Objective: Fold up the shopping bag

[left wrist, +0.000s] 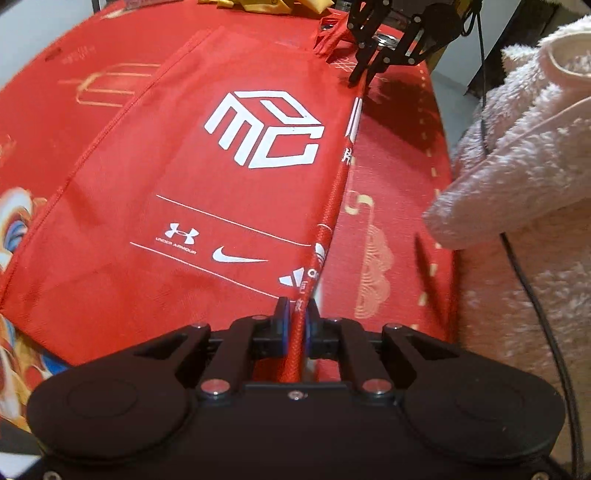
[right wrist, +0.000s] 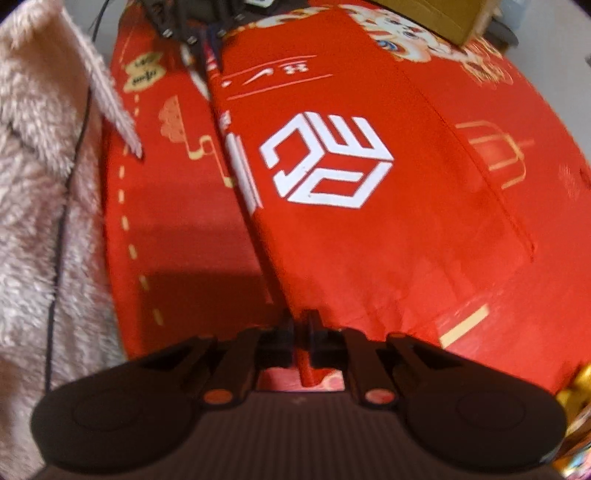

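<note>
Tablecloth (left wrist: 388,206) in red with gold lantern and cloud prints covers the whole work surface, and we see a cartoon lion-dance figure printed along its edge in both wrist views. Fluffy pale pink sleeve (left wrist: 517,177) fills the 3 o'clock side of the left wrist view, with a black cable (left wrist: 532,295) running down across it; a cardboard box (right wrist: 436,14) sits at 1 o'clock in the right wrist view. We find the red shopping bag (left wrist: 192,177) lying flat on the cloth, white cube logo and sports-brand marks facing up, spreading toward 10 o'clock from the left gripper (left wrist: 297,314). Its near edge is raised into a taut folded ridge running from 6 to 12 o'clock. The left gripper has its jaws pressed together on one end of that ridge, and the right gripper (right wrist: 298,325), seen at 12 o'clock from the left, pinches the other end.
</note>
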A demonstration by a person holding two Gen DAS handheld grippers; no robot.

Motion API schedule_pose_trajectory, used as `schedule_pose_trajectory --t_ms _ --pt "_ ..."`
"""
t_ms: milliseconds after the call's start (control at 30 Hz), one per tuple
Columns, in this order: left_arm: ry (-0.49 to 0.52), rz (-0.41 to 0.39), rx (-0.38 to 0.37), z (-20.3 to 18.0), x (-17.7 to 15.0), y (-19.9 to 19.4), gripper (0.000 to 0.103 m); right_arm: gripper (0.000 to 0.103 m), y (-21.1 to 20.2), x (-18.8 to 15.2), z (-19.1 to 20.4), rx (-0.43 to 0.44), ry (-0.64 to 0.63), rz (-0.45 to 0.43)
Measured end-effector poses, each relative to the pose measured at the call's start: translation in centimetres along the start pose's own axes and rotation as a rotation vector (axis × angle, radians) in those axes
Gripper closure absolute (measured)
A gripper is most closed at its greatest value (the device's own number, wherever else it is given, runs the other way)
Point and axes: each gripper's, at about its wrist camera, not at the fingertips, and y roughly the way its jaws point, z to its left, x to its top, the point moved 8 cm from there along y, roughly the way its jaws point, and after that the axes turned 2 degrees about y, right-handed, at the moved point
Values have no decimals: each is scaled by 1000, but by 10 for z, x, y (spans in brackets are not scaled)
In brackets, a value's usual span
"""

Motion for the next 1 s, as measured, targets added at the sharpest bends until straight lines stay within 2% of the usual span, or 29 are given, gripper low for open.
schedule_pose_trajectory --t_ms 167,333,433,567,733,833,1000 --pt "-32 15 -39 7 -2 -1 95 94 0 0 -26 113 252 -51" --pt "-62 15 -68 14 -2 0 95 92 -1 0 -65 280 594 -101" --pt "-72 11 -79 16 -4 -1 93 91 0 -4 -74 365 743 -122" --pt "-91 6 -93 16 -5 2 93 90 -1 -10 -79 445 871 -145" --pt "-75 10 -90 16 -2 3 93 90 11 -13 -82 460 970 -126" --pt "-59 15 -87 16 -2 3 93 89 17 -12 -85 443 1055 -75" --pt "-43 16 -86 16 0 3 93 89 20 -3 -87 320 1118 20"
